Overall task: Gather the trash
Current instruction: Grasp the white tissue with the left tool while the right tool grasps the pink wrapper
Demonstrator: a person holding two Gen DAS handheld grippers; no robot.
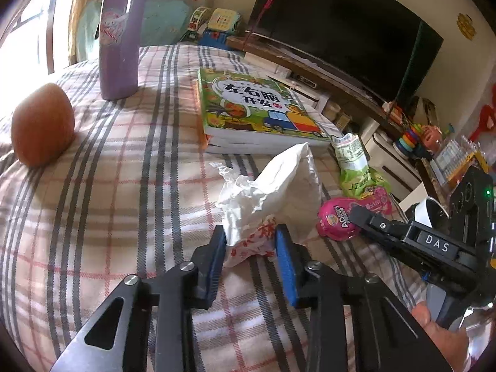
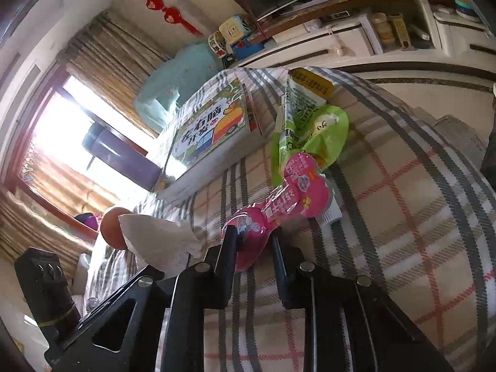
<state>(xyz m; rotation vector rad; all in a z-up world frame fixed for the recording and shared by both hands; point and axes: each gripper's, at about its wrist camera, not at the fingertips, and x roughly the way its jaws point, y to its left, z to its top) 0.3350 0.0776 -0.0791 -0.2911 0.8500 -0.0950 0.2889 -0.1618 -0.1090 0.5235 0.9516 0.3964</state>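
Observation:
A crumpled white paper bag [image 1: 279,186] with red print lies on the plaid bedspread [image 1: 108,217]. My left gripper [image 1: 251,241] is shut on its near end, and both blue pads press the paper. A pink snack wrapper [image 2: 291,186] lies to the right, and my right gripper [image 2: 252,241] is shut on its near end. The left wrist view also shows that pink wrapper [image 1: 338,220] with a right finger [image 1: 369,221] on it. A green wrapper [image 2: 310,133] lies just past the pink one, touching it. The white bag [image 2: 161,241] shows at the left of the right wrist view.
A children's book [image 1: 257,105] lies beyond the trash. A purple bottle [image 1: 121,40] stands at the far left, with an orange fruit [image 1: 42,124] near it. The bed's edge drops to the right, toward a TV [image 1: 341,31] and a cabinet with toys [image 1: 409,142].

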